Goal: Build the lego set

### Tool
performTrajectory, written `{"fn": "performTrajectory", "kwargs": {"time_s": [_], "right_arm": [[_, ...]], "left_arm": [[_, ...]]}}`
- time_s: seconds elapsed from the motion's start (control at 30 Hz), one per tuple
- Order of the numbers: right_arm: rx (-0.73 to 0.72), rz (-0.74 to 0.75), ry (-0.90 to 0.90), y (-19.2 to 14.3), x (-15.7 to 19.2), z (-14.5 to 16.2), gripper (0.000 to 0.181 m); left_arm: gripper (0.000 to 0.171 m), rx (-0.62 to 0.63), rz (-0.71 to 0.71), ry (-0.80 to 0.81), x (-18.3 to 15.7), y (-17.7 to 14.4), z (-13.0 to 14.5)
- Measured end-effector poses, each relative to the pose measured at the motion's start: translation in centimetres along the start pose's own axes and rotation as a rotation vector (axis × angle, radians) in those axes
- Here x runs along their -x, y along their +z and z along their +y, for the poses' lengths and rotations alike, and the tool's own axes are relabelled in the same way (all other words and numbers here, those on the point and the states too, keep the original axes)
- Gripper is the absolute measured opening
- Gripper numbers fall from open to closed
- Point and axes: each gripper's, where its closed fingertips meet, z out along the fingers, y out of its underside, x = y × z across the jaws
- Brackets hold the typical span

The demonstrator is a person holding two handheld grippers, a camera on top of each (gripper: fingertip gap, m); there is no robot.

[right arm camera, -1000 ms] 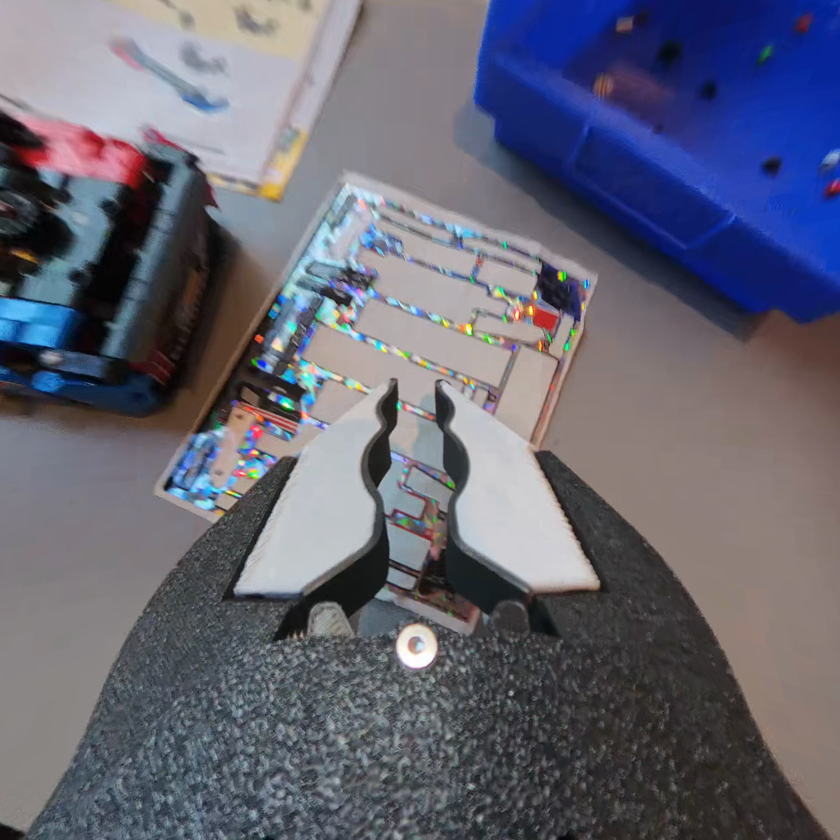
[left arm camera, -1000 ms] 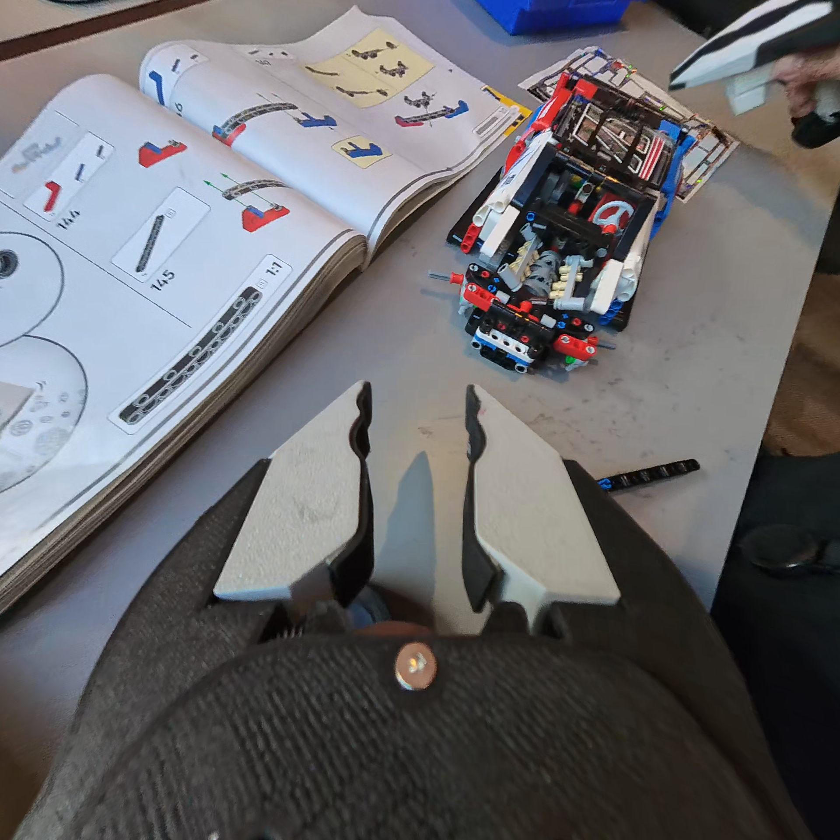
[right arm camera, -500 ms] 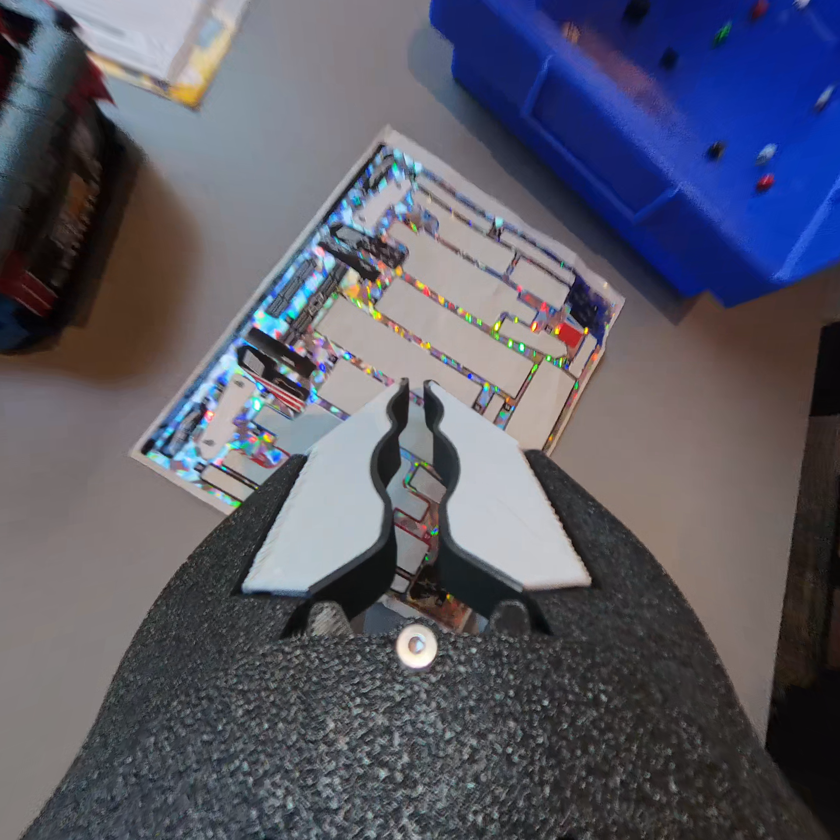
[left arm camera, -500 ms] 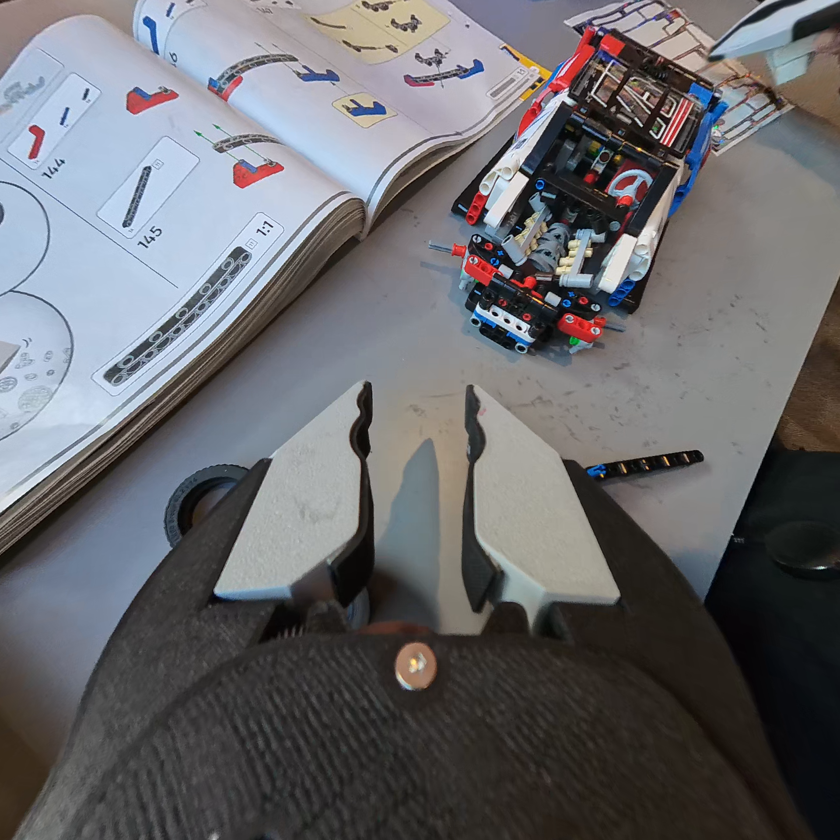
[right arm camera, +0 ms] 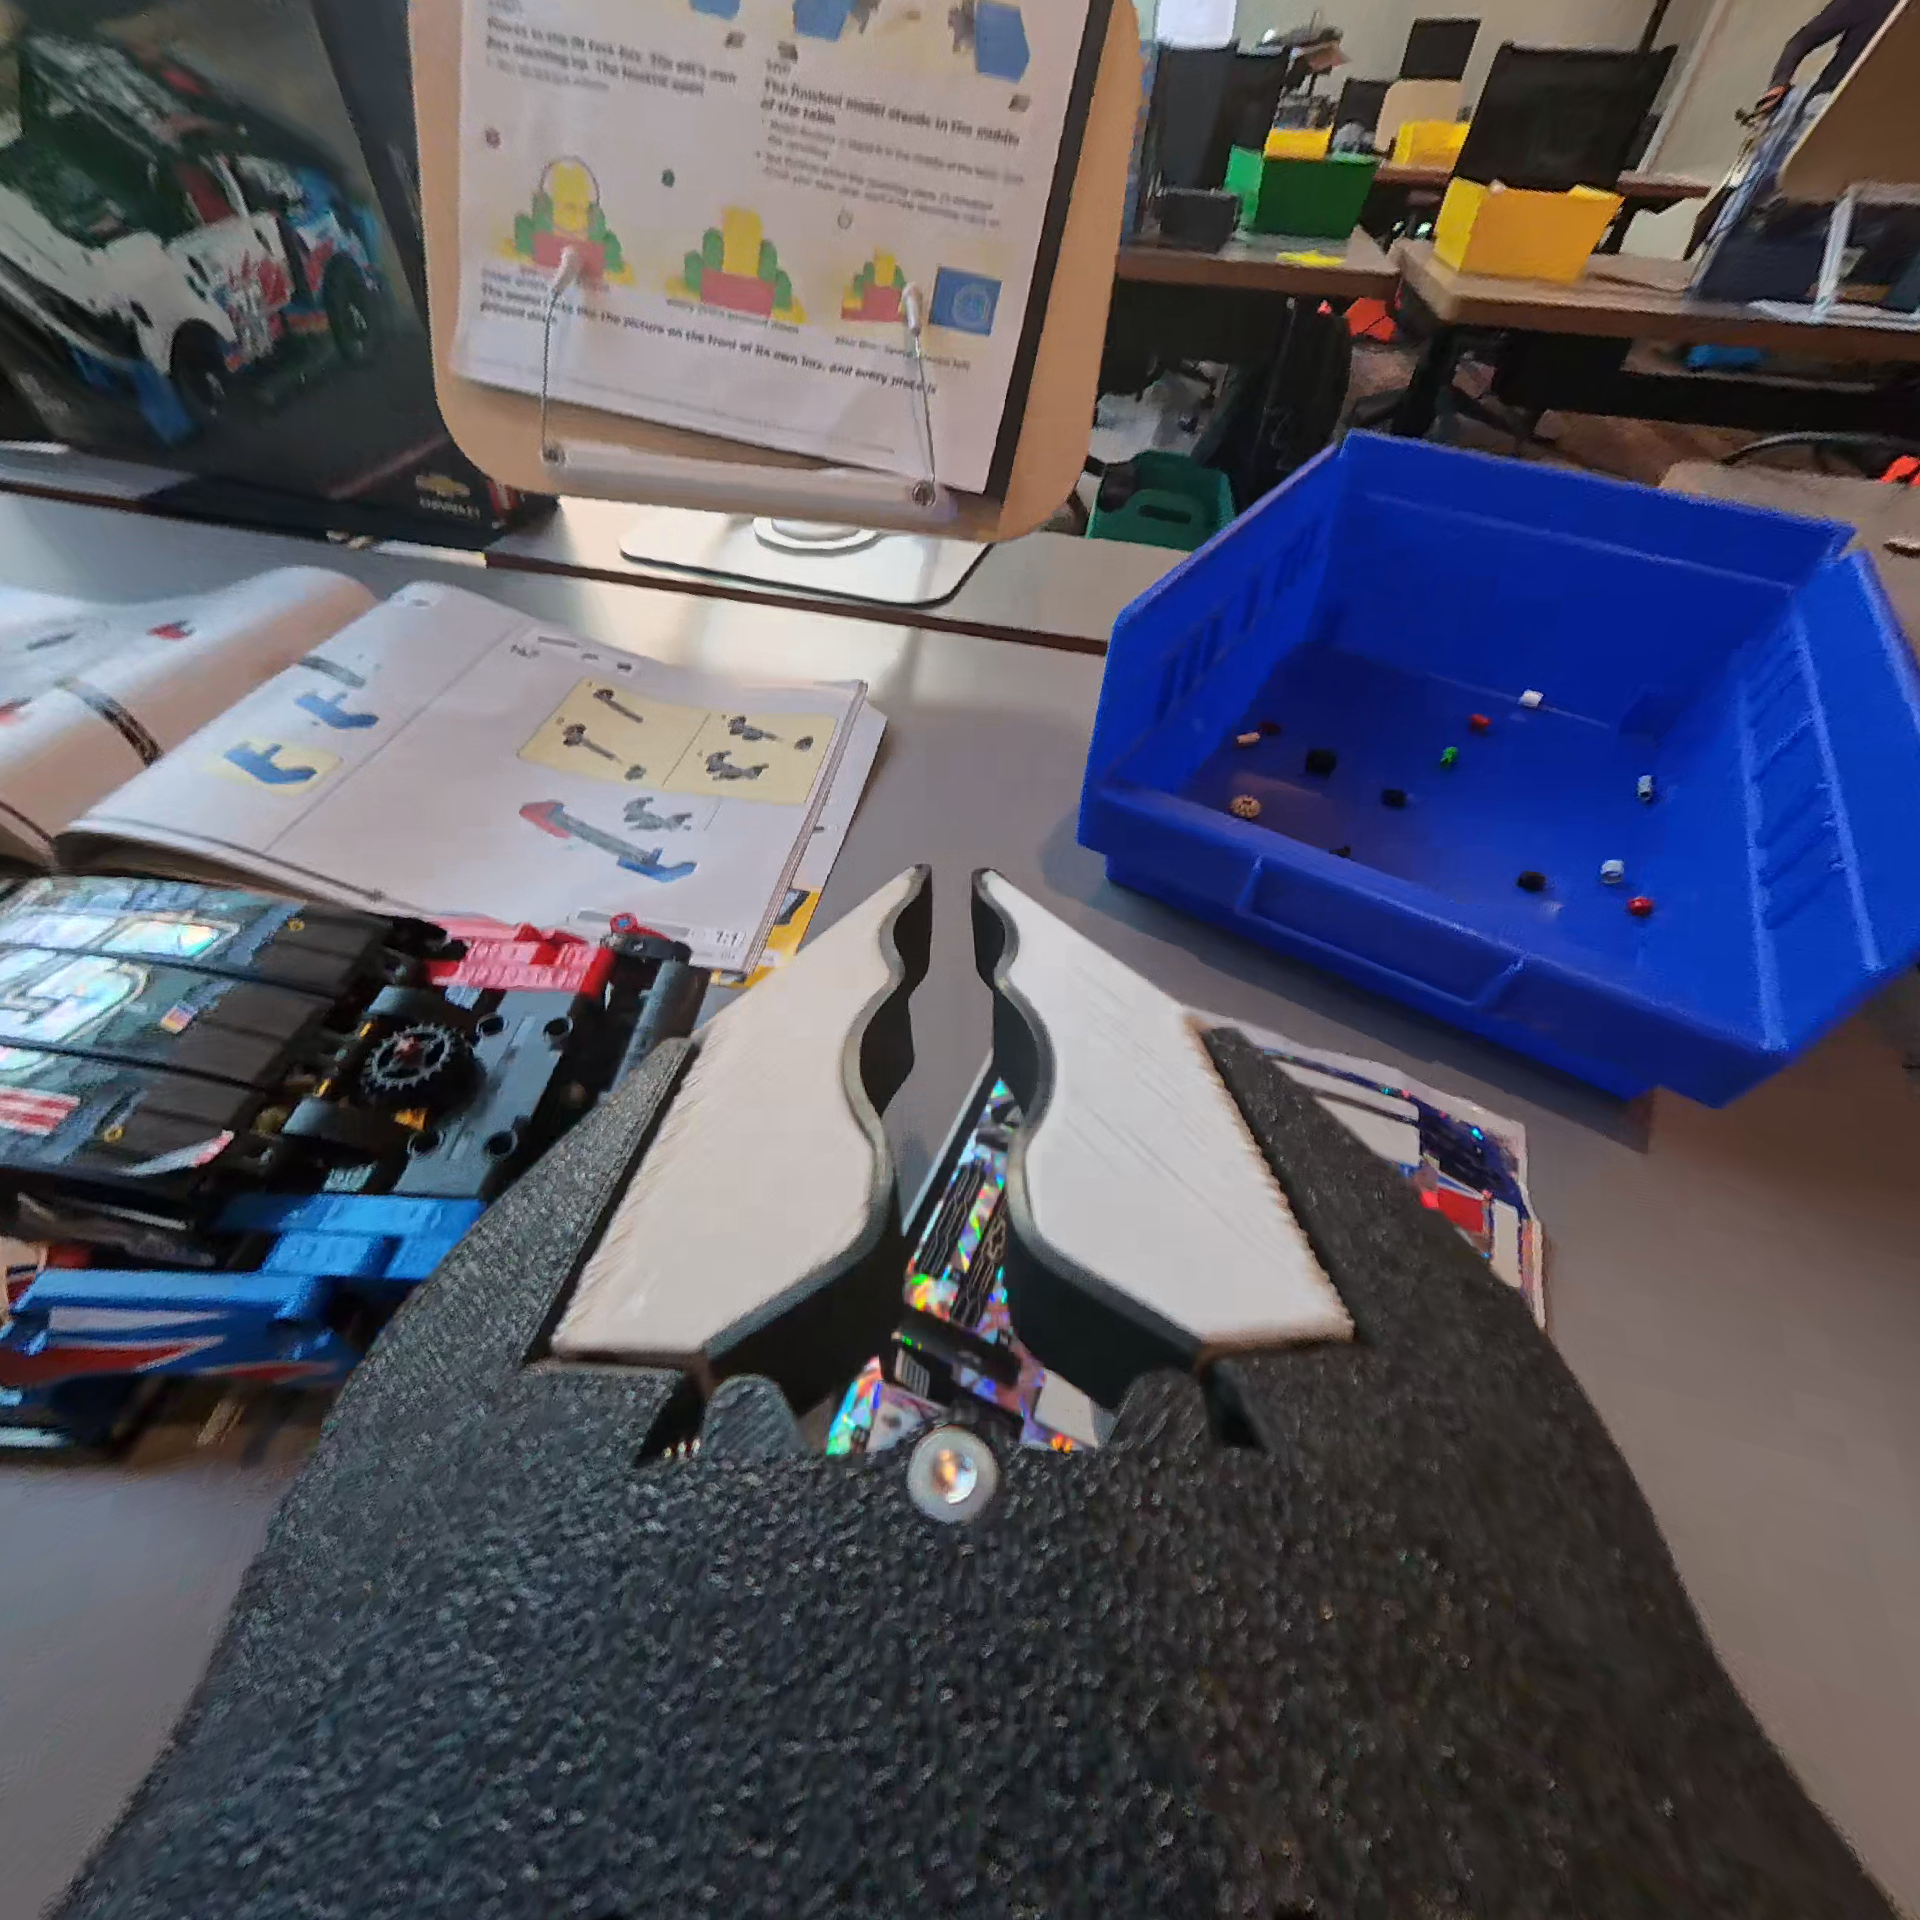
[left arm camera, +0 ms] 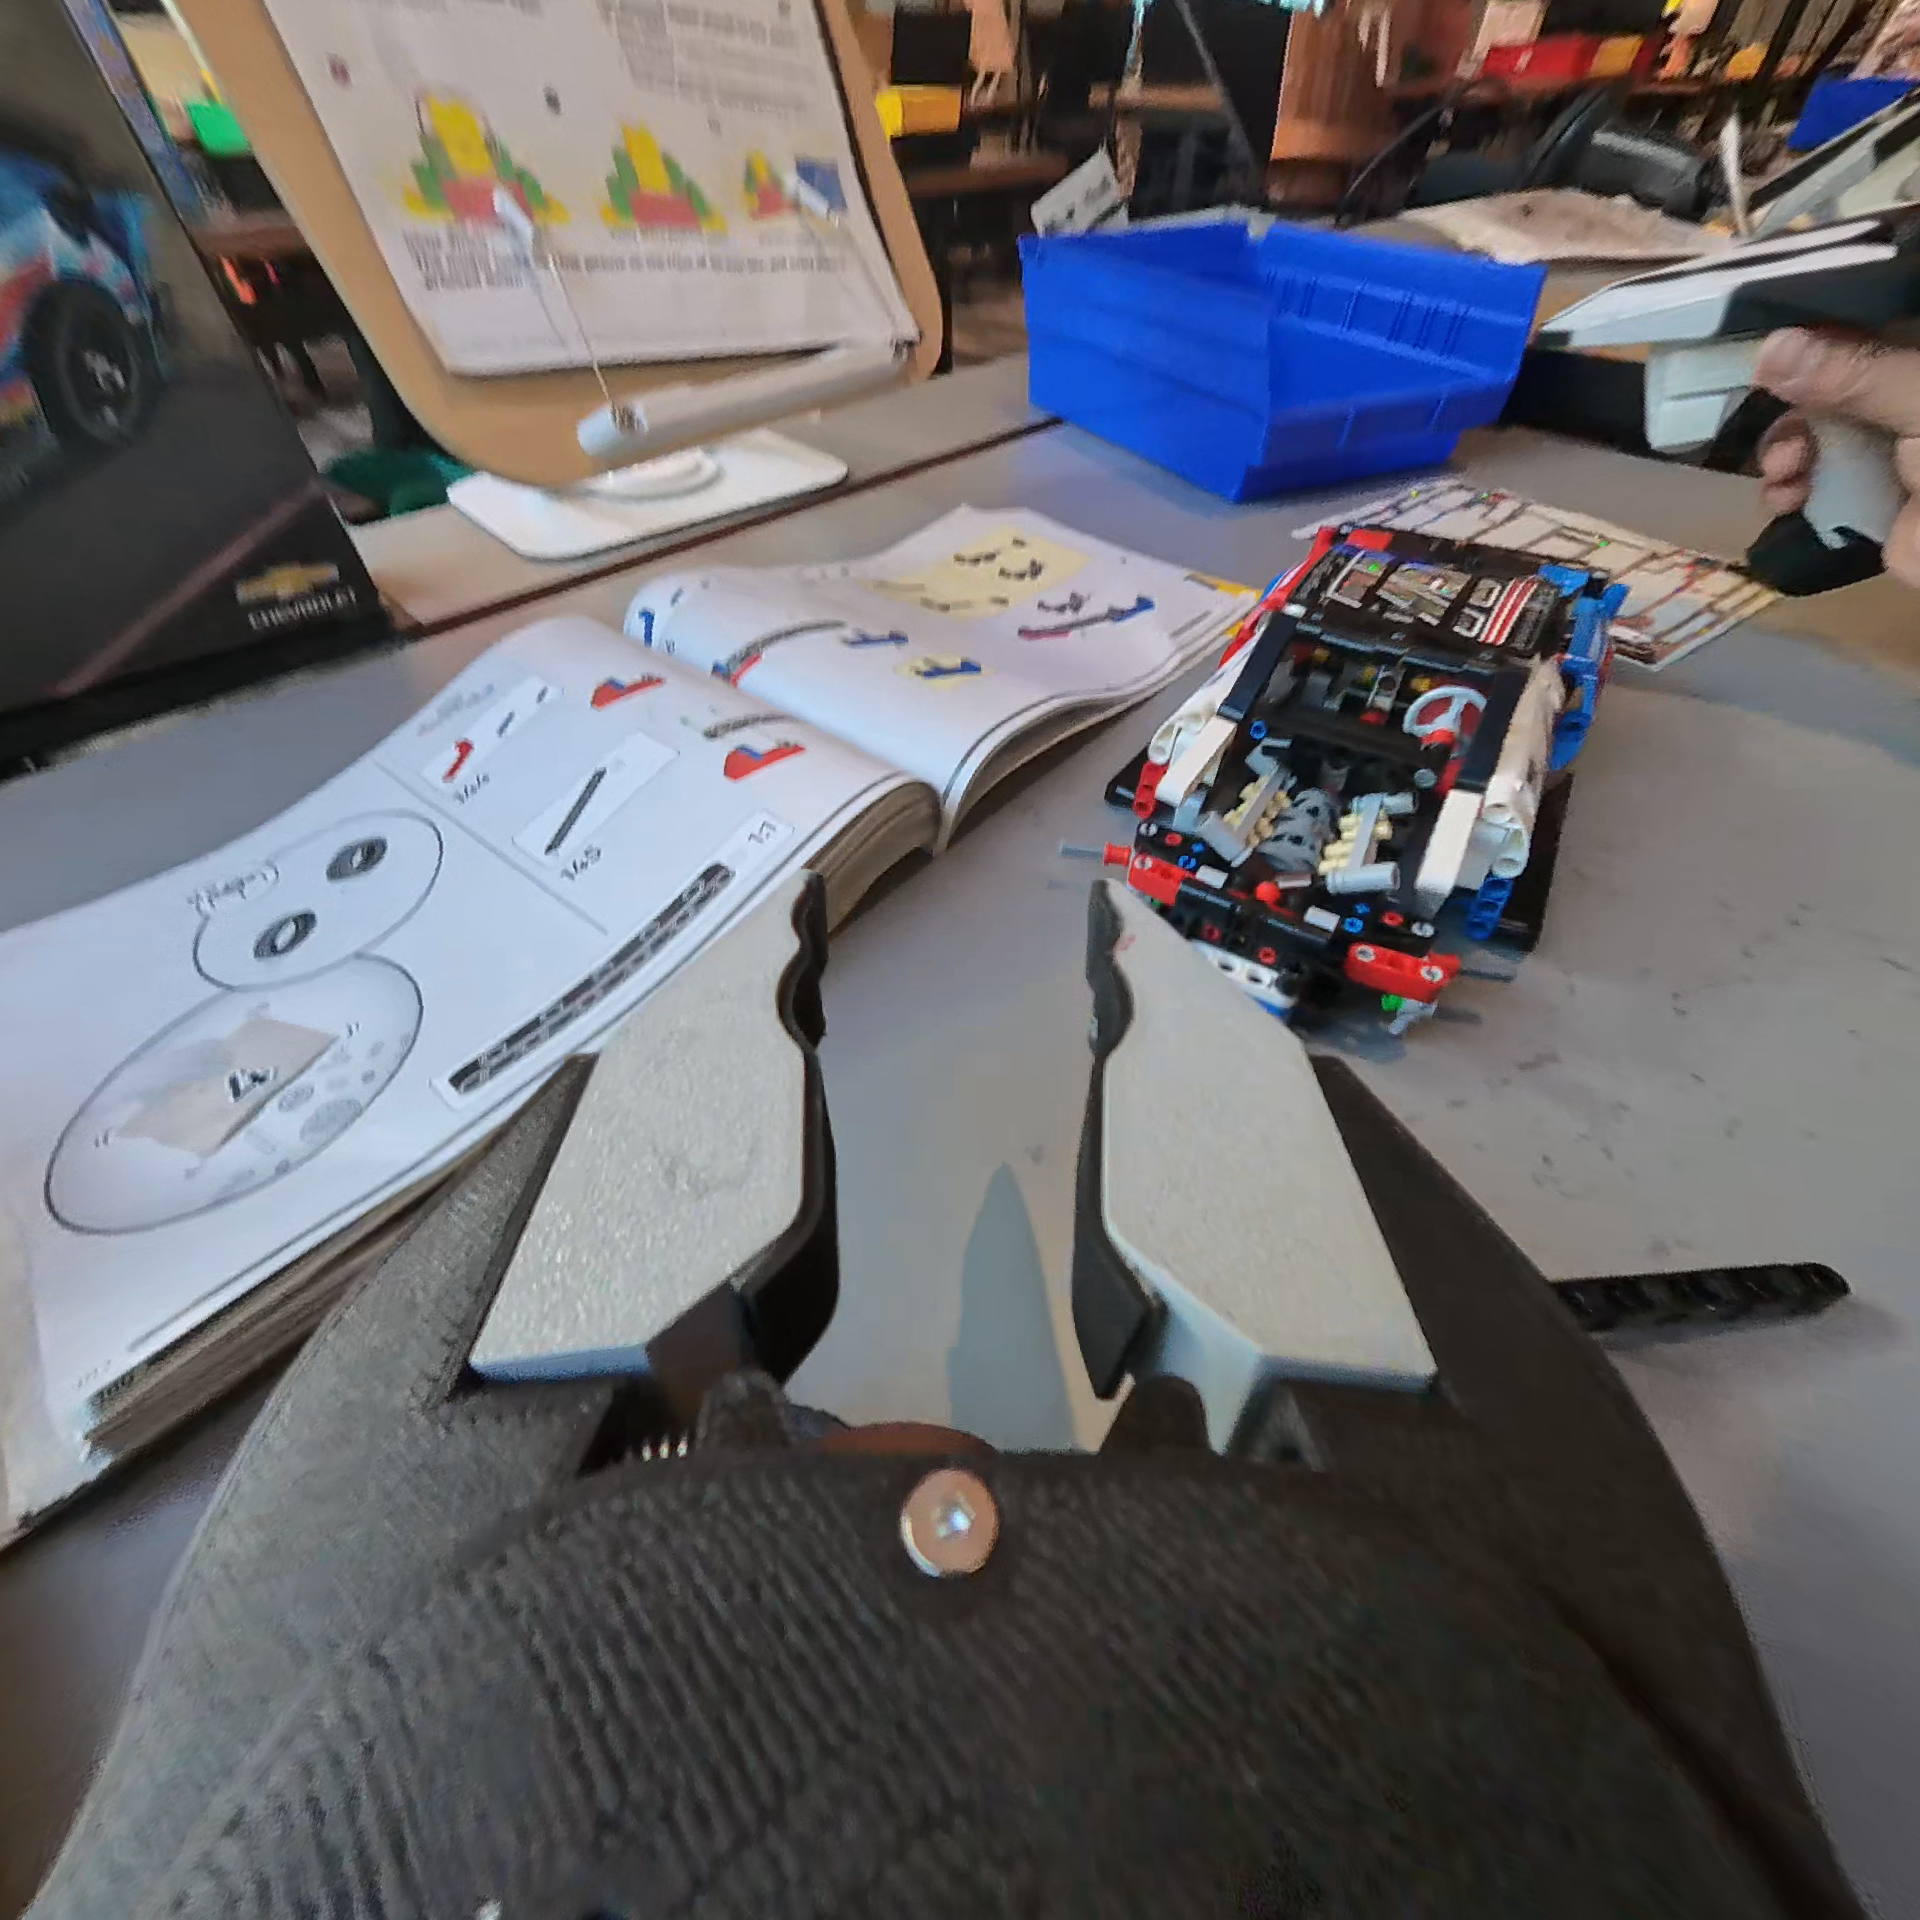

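1. The left gripper (left arm camera: 951,914) hung over the grey table (left arm camera: 1662,1091) with its jaws set wide apart and nothing between them.
2. The right gripper (right arm camera: 951,883) had its jaws nearly together, a narrow slit left at the tips, and held nothing.
3. In the left wrist view the car (left arm camera: 1361,790), a part-built lego model in black, white, red and blue, stood on the table at about 1 o'clock from the left gripper, near it but not touching.
4. In the right wrist view the car (right arm camera: 260,1091) lay at 9 o'clock, close beside the right gripper.
5. The open manual (left arm camera: 499,852) lay at 10 o'clock from the left gripper, its right-hand page reaching toward the car.
6. A black beam (left arm camera: 1704,1294) lay flat on the table at 3 o'clock from the left gripper, partly hidden behind its body.
7. A shiny sticker sheet (right arm camera: 966,1236) lay under the right gripper, showing between its fingers and past its right side.
8. The blue bin (right arm camera: 1507,935) sat at 2 o'clock from the right gripper, with a few small loose pieces scattered on its floor.
9. A paper stand (right arm camera: 769,260) stood at 12 o'clock beyond the manual, with the set's box (right arm camera: 187,260) to its left.
10. In the left wrist view, a hand (left arm camera: 1860,416) held the right gripper's handle at 2 o'clock, above the sticker sheet.
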Motion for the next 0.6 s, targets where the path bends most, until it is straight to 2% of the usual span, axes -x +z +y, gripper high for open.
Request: {"fn": "performTrajectory", "kwargs": {"time_s": [0.13,0.23,0.4,0.47,0.6], "right_arm": [[-0.103,0.028,0.022,-0.1,0.3,-3.0,0.006],[-0.118,0.031,-0.002,-0.1,0.7,-4.5,0.006],[-0.2,-0.03,-0.001,-0.7,3.4,-6.4,0.006],[-0.231,-0.074,0.0,-1.3,5.2,-6.7,0.006],[-0.235,-0.134,-0.033,-2.4,8.2,-6.3,0.006]], "left_arm": [[0.043,-0.107,0.023,0.097,-2.3,-1.2,-2.1],[0.043,-0.104,0.045,0.169,-3.7,-2.2,-2.1],[0.041,-0.119,0.122,0.063,-5.6,-4.1,-1.1],[0.041,-0.137,0.1,0.053,-5.5,-4.4,-0.6],[0.038,-0.214,0.034,0.104,-5.0,-5.1,-1.6]]}}
